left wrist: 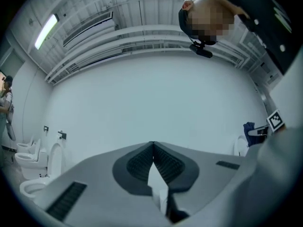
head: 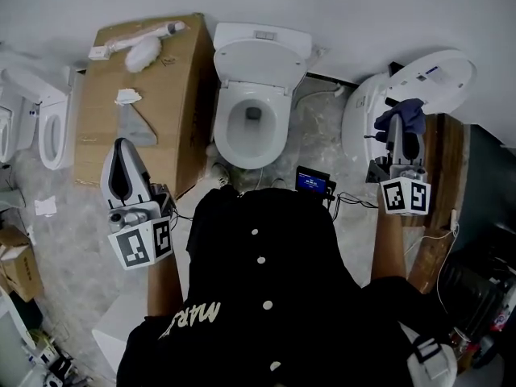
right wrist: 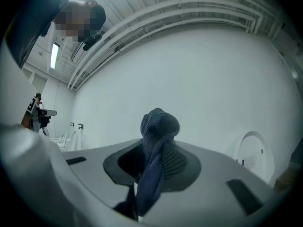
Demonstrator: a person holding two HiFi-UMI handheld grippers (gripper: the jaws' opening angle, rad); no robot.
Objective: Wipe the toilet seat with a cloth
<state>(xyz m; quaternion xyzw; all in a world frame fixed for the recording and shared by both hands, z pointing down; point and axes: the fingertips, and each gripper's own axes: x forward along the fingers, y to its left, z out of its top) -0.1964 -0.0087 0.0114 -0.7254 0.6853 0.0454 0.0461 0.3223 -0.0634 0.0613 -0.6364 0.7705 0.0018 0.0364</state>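
Cloth: dark blue cloth [head: 405, 116], bunched into a wad, caught between the jaw tips of the right gripper [head: 401, 135]. In the right gripper view a tail of it hangs down between the ribbed pads.
Cloth's place: in the head view, at about 3 o'clock from the white oval toilet seat [head: 278, 131], well apart from it and not touching it.
Toilet seat: it lies down around the open bowl of the white ceramic toilet [head: 262, 39], with the lid raised behind it. It sits at 12 o'clock from the person's black buttoned shirt [head: 266, 297].
Right claw: pinching the cloth, jaws pointing up toward the wall.
Left claw: the left gripper [left wrist: 153, 146] has its jaws pressed together at the tips with nothing between them. In the head view it is at about 8 o'clock from the seat, well apart.
Right side: a second white toilet with a round lid [head: 435, 75] lies at 3 o'clock from the seat, and the cloth shows against it. A brown wooden board [head: 447, 164] stands just beside it.
Left side: a flat brown cardboard sheet [head: 173, 95] at 9 o'clock carries a few white scraps. A third white toilet [head: 52, 131] is beyond it.
Floor: a small black device with a blue screen [head: 311, 181] sits at 5 o'clock from the seat.
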